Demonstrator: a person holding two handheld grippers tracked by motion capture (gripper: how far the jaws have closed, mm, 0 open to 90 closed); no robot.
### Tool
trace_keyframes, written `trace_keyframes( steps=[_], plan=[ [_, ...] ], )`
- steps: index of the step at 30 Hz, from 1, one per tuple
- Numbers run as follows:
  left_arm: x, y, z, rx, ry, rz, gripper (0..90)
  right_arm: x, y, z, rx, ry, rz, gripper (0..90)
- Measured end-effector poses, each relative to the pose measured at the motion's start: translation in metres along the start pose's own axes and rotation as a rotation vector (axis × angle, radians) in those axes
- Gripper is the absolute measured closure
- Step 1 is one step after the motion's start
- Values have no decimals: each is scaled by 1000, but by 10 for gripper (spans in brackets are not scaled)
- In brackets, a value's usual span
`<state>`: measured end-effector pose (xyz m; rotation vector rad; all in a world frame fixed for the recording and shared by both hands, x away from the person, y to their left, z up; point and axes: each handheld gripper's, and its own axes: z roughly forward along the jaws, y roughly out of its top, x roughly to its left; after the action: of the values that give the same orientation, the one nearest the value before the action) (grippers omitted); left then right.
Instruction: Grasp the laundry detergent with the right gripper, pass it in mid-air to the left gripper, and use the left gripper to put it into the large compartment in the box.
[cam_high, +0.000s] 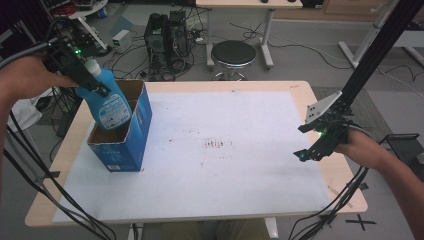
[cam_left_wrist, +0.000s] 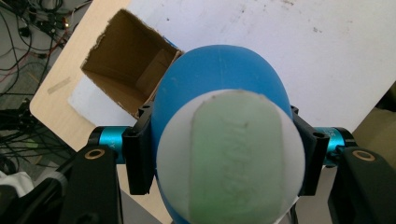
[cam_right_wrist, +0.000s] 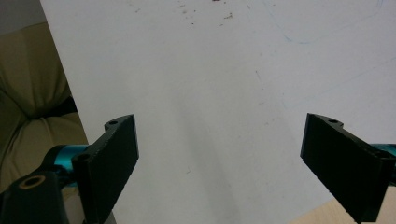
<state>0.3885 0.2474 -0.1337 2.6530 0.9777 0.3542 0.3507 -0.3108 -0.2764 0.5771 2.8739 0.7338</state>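
Left gripper (cam_high: 92, 80) is clenched on a blue bottle (cam_high: 107, 107) near its neck, holding it tilted, its base dipping into the open top of a blue cardboard box (cam_high: 132, 137). Bottle: bright blue plastic body, white cap, printed label on its side. Box stands near the desk's (cam_high: 300, 90) left edge, approx. midway btwn front & back, on a white sheet (cam_high: 225, 165) that covers most of the desktop.

Left gripper view looks straight down the bottle's top: pale green flip lid (cam_left_wrist: 236, 156) set in the white cap, blue shoulder (cam_left_wrist: 219, 70) swelling beyond, black jaws pressed on both sides. Past the bottle it shows the box's brown inside w/ a ragged torn rim, detail the high view gives less clearly.

Right gripper (cam_high: 312, 142) hangs over the desk's right edge, jaws spread wide, nothing btwn them. Right gripper view shows both black jaws over bare white sheet w/ faint specks, plus beige fabric (cam_right_wrist: 28, 93) at its left.

High view adds the room beyond the desk's far edge: round black stool (cam_high: 233, 54), computer towers (cam_high: 167, 32), tangled cables on the floor.
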Motion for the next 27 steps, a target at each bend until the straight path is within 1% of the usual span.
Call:
trace_keyframes(
  steps=[1,2,3,4,7,8,9,10,11,12,13,14,15,18,20,21,22,23,24,25,26,27],
  plan=[
    [2,-1,2,11,-1,10,379,0,0,0,6,4,-2,105],
    [2,-2,5,6,-4,0,379,0,0,1,1,6,3,105],
    [4,-3,6,13,-5,11,379,-1,0,1,2,1,-1,105],
    [5,-4,8,21,-6,10,379,-1,0,1,3,4,-2,105],
    [5,-7,17,19,-7,2,379,-1,1,2,3,5,4,105],
    [6,-8,20,31,-5,15,379,-1,1,3,7,6,4,105],
    [6,-9,24,32,-4,10,379,-1,1,4,10,7,5,105],
    [9,-9,25,81,-8,64,379,-1,1,4,10,7,5,105],
    [9,-10,29,81,-13,58,379,-2,1,5,7,4,-5,104],
    [10,-11,33,93,-18,67,379,-1,1,6,7,6,-3,105],
    [10,-12,38,84,-21,56,379,-1,1,6,1,4,2,104],
    [11,-12,40,102,-20,81,379,-1,1,6,2,4,0,105],
    [10,-14,46,85,-21,59,379,-1,1,6,3,3,0,105],
    [12,-16,56,109,-25,84,379,-1,0,5,-3,-1,5,105],
    [12,-18,66,105,-35,72,379,-1,-1,4,-9,-4,7,105],
    [13,-19,70,125,-39,93,379,-1,-2,4,-12,-5,11,104],
    [11,-21,76,114,-42,71,379,-1,-2,3,-11,-6,15,105],
    [12,-22,82,117,-42,79,379,-1,-3,3,-11,-12,16,104],
    [13,-22,85,141,-45,104,379,0,-3,4,-11,-8,19,105],
    [12,-23,91,122,-47,80,379,0,-3,4,-11,-8,19,105],
    [13,-24,93,141,-50,104,379,0,-3,4,-10,-8,14,105],
    [12,-25,98,127,-52,90,379,0,-4,4,-10,-5,19,105]
  ],
)
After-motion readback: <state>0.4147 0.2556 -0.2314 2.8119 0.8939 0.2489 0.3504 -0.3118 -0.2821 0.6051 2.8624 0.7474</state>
